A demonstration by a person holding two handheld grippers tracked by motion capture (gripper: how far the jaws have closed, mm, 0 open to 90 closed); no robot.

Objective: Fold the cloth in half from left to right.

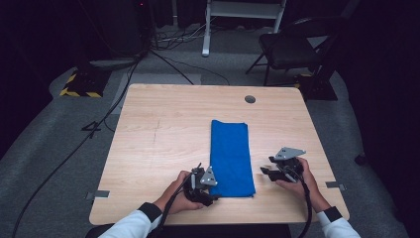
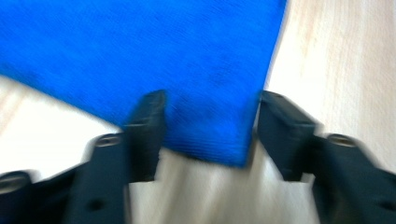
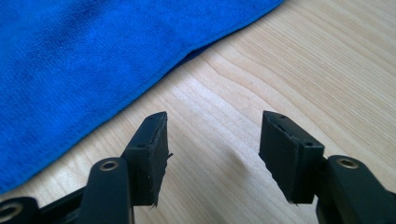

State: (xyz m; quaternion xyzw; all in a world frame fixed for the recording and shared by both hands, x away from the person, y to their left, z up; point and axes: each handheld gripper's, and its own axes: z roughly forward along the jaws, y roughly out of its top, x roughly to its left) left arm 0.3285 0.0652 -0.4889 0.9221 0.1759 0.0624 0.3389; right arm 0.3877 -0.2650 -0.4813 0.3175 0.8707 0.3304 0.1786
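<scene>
Zero readable writing or logos anywhere. Blue cloth [image 1: 230,157] folded into long strip, lying flat mid-tabletop [image 1: 163,134], near end close to front edge. Round grommet hole [image 1: 250,99] toward far edge; black chair [image 1: 292,47] and cables on floor beyond. Left gripper [image 1: 210,182] at cloth's near-left corner, fingers [image 2: 148,126] spread, corner sitting between them, not pinched. Right gripper [image 1: 267,172] just off cloth's right edge, fingers [image 3: 152,144] apart, nothing held, bare wood underneath.

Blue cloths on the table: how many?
1. A folded blue cloth lies lengthwise at the table's middle, between the left gripper and right gripper. Nothing appears hidden.
</scene>
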